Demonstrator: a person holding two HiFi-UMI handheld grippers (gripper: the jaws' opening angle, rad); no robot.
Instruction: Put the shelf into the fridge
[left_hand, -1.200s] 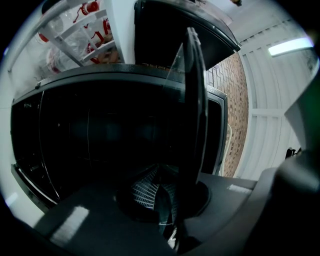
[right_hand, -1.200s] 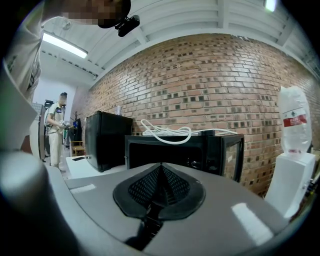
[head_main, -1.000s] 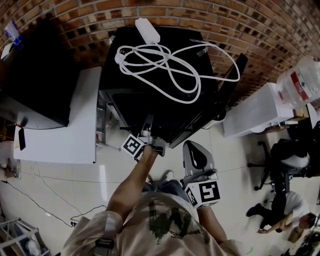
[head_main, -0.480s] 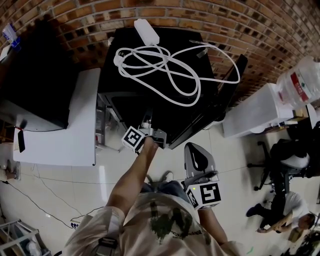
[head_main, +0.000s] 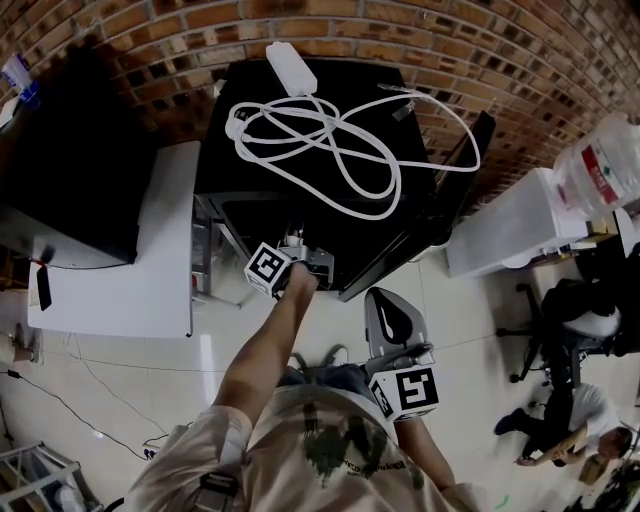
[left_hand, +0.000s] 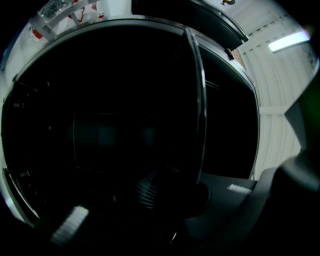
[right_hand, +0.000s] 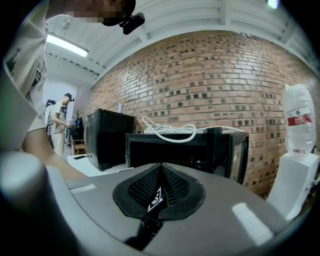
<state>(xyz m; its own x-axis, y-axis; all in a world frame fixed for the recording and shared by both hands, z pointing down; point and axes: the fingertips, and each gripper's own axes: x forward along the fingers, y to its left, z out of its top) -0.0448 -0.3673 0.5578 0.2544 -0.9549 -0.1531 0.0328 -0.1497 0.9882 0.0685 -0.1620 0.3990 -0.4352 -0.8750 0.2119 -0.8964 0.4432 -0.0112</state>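
Note:
The black fridge stands against the brick wall with its door swung open to the right. My left gripper reaches into the dark opening, rolled onto its side. Its own view is almost black. A thin pale edge runs from beside the jaws deep into the cabinet; I cannot tell whether it is the shelf. The left gripper's pads look close together, but nothing shows whether they hold anything. My right gripper hangs back over the floor, shut and empty.
A white cable with an adapter lies coiled on the fridge top. A white table with a black box stands to the left. A white stand carries a water bottle at right. A person sits beyond.
My left gripper has pushed a little farther up into the fridge opening. The right gripper has barely moved.

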